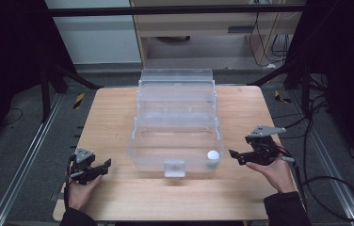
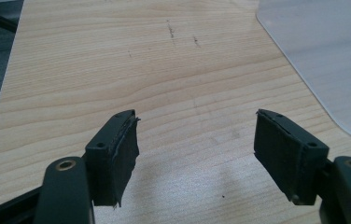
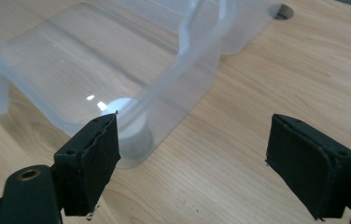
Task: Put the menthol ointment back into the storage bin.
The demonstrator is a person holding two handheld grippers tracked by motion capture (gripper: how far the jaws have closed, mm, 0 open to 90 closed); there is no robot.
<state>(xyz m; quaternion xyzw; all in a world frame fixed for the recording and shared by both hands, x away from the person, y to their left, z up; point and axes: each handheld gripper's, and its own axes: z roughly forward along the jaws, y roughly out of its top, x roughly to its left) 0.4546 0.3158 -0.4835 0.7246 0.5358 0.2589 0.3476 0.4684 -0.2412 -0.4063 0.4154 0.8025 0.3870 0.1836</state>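
Black pads of the right gripper (image 3: 192, 163) stand wide apart in the right gripper view, released, with nothing between them; bare wood shows in the gap. Just beyond its left pad, at about eleven o'clock, sits the small white-capped jar (image 3: 129, 126), seen through the wall of the clear plastic box (image 3: 71, 60). From the high view the jar (image 1: 213, 157) rests upright in the box's near right corner, and the right gripper (image 1: 241, 157) lies at its three o'clock, just outside the wall (image 1: 140, 155). The left gripper (image 2: 197, 154) is also released, jaws spread over empty table (image 2: 94, 56), well apart at the box's eight o'clock. The right hand is clearly nearer. Reaching the jar likely means coming over the rim from above, its long axis being vertical.
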